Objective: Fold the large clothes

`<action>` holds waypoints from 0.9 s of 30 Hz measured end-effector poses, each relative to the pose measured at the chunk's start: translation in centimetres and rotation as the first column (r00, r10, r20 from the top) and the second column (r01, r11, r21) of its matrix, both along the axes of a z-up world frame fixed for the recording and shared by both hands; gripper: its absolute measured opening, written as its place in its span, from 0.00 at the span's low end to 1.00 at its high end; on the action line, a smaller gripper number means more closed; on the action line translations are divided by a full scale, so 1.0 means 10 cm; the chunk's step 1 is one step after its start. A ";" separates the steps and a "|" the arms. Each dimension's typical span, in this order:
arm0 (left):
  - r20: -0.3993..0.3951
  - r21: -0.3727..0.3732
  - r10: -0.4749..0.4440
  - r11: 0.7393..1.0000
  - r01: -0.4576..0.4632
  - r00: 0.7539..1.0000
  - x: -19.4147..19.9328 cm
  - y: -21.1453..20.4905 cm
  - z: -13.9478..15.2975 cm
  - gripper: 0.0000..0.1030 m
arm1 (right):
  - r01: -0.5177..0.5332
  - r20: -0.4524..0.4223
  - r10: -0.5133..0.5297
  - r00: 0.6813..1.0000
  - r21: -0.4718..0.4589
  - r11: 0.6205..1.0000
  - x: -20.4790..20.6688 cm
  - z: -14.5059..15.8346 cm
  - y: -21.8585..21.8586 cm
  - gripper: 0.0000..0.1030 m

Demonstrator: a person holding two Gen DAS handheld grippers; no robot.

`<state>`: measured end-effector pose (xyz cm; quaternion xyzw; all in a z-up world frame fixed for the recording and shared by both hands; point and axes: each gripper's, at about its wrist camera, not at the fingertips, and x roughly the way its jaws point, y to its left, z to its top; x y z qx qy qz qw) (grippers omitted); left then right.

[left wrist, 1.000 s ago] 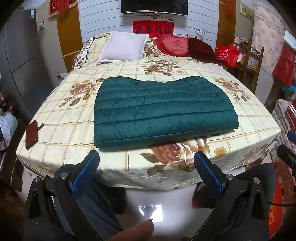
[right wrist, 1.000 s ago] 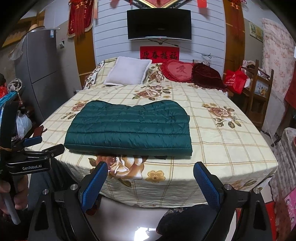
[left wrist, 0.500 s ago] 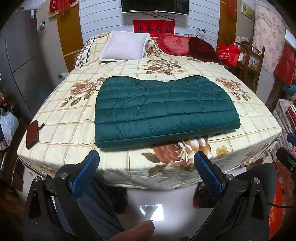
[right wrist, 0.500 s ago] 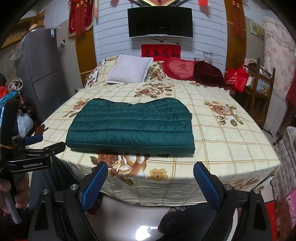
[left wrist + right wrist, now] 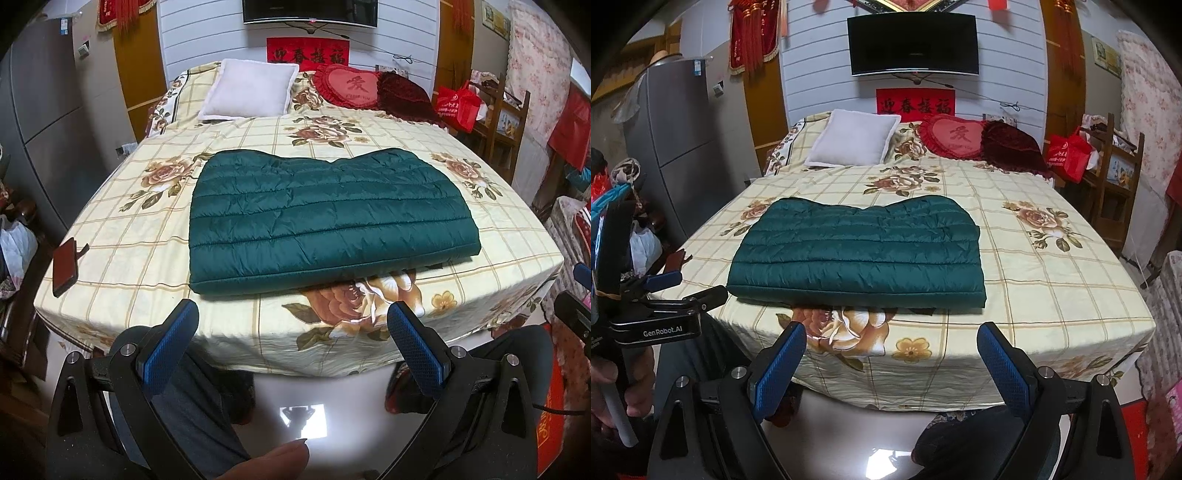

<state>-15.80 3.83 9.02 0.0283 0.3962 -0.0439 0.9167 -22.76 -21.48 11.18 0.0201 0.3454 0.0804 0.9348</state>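
Foot-of-bed view from both wrist cameras as I operate remotely. The folded green quilted jacket [image 5: 328, 218] lies flat on the bed [image 5: 517, 236], near the foot edge and roughly midway between the two side edges, its long folded edge parallel to that foot edge and just short of it. My left hand-held gripper [image 5: 295, 343] hangs off the foot of the bed with its blue pads [image 5: 170, 343] spread wide apart and nothing between them; it touches neither jacket nor bedding. My right hand-held gripper [image 5: 890, 358] sits likewise off the foot edge, pads [image 5: 1001, 365] wide apart and empty. In the right wrist view I see the body of the left gripper at the frame's left, held in a person's hand [image 5: 613, 398]. A dark red phone [image 5: 65, 266] lies at the bed's near left corner, well apart from the jacket. At the head edge rest a white pillow [image 5: 251, 90], a red heart-shaped cushion [image 5: 347, 86] and a dark maroon cushion [image 5: 404, 98]. A television [image 5: 912, 44] hangs on the wall above the head of the bed
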 end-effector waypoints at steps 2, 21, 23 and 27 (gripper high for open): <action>0.000 0.000 0.001 1.000 -0.001 1.000 0.00 0.00 0.00 0.99 | 0.000 0.000 0.000 1.000 -0.002 1.000 0.01 0.01 -0.01 0.89; -0.007 -0.005 -0.004 1.000 0.004 1.000 0.01 -0.02 -0.02 0.99 | -0.011 -0.009 0.011 1.000 -0.001 1.000 0.03 0.00 -0.02 0.89; -0.010 -0.005 -0.004 1.000 0.004 1.000 0.02 -0.02 -0.03 0.99 | -0.011 -0.010 0.011 1.000 -0.002 1.000 0.03 0.00 -0.01 0.89; -0.016 -0.006 -0.007 1.000 0.007 1.000 0.02 -0.03 -0.07 0.99 | -0.011 -0.013 0.011 1.000 0.000 1.000 0.04 -0.01 0.00 0.89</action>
